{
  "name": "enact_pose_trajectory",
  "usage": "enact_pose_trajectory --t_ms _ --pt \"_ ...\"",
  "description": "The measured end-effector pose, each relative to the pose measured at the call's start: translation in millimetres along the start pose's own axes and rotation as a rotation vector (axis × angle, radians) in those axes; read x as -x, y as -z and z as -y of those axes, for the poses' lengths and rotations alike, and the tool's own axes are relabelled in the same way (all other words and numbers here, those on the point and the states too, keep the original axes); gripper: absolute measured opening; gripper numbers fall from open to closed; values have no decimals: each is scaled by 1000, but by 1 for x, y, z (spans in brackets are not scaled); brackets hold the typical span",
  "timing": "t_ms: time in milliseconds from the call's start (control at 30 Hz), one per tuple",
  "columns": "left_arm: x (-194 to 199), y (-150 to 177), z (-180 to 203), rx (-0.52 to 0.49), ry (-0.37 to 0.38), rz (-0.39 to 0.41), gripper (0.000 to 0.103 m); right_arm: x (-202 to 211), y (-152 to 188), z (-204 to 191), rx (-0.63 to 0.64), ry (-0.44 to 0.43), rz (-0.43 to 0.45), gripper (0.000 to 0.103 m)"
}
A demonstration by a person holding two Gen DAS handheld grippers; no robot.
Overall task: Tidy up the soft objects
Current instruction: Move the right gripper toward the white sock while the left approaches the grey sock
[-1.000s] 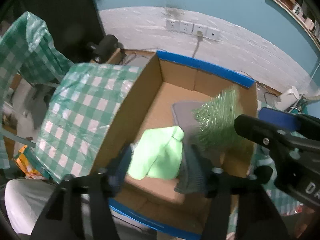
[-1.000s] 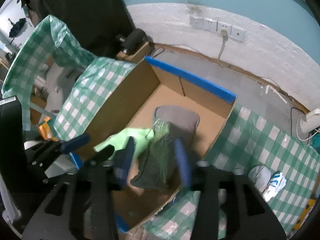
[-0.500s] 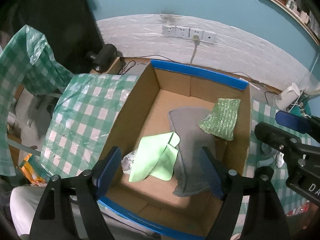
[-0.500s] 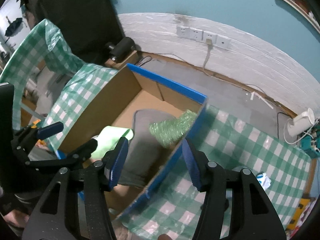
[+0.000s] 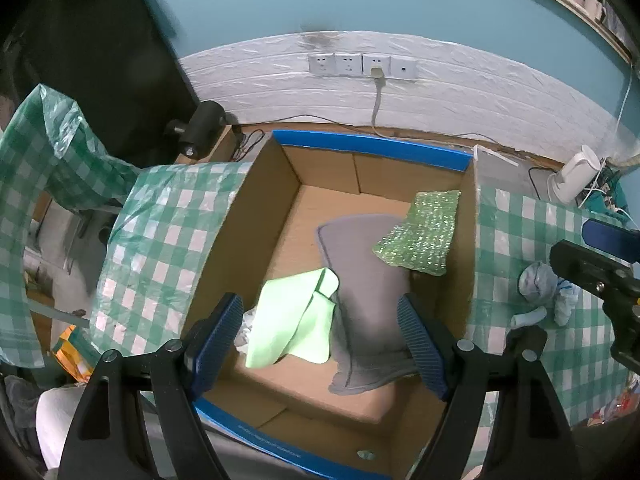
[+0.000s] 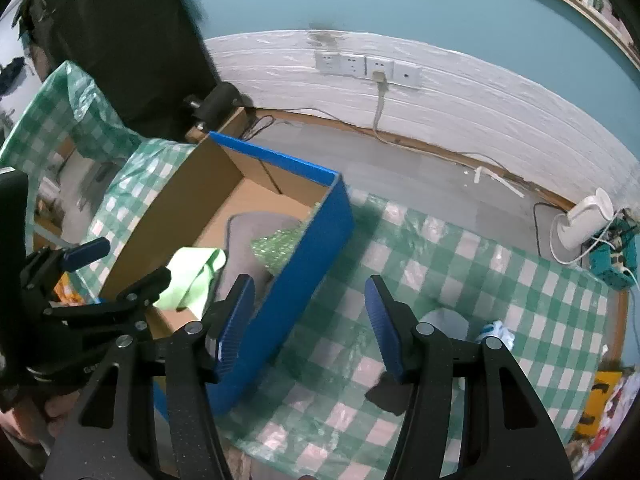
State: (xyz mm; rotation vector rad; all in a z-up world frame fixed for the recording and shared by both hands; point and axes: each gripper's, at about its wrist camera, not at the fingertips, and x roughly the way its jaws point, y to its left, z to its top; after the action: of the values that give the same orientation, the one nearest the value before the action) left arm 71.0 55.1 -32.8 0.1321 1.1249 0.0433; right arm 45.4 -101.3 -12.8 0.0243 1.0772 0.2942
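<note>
An open cardboard box (image 5: 224, 240) with blue-taped rims (image 6: 316, 248) holds a light green cloth (image 5: 296, 320), a grey mat (image 5: 368, 280) and a green bubble-wrap sheet (image 5: 420, 232). My left gripper (image 5: 320, 340) is open and empty above the box's near end. My right gripper (image 6: 310, 320) is open and empty, to the right of the box over the checked tablecloth (image 6: 440, 272). A pale blue-white soft bundle (image 6: 494, 330) lies on the cloth ahead of it; it also shows in the left wrist view (image 5: 540, 280).
A white bundle (image 6: 446, 318) lies next to the blue-white one. A white appliance (image 6: 580, 220) with cables stands at the far right. Wall sockets (image 5: 360, 66) and a cable are behind the box. A dark cabinet (image 5: 80, 60) stands at the left.
The bubble wrap was let go and now lies in the box. Both grippers opened and rose. My right gripper swung right, out of the box and over the tablecloth.
</note>
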Motion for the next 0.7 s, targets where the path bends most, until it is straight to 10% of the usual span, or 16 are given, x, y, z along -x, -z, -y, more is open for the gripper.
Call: enact_pose_trajectory --t_ms 700 --pt "4 2 74 -88 120 -2 81 -1 31 71 -102 78 -29 58"
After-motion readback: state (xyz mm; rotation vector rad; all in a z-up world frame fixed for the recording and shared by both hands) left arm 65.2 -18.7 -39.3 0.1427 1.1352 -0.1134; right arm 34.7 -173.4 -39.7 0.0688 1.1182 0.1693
